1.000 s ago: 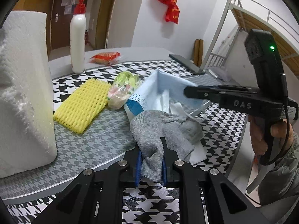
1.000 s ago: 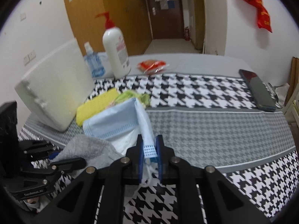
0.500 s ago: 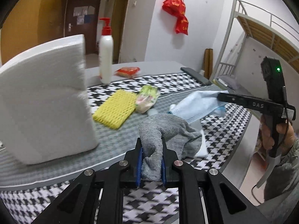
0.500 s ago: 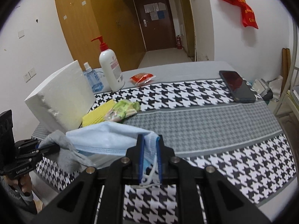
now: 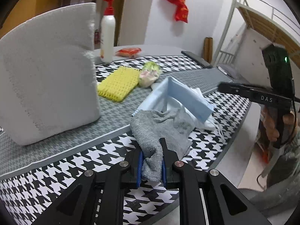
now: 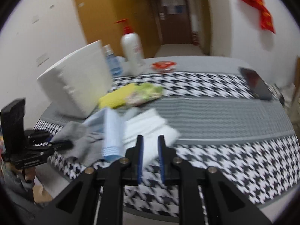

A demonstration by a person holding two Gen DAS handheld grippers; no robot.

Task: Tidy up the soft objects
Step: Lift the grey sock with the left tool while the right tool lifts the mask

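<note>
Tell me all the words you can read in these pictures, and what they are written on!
"DAS": white letters on the side of the right gripper.
Pump bottle: its label print is too small to read.
Red hanging decoration: gold marks, too blurred to read.
Left gripper: pale lettering on its side, too blurred.
Papers on the far door: unreadable.
</note>
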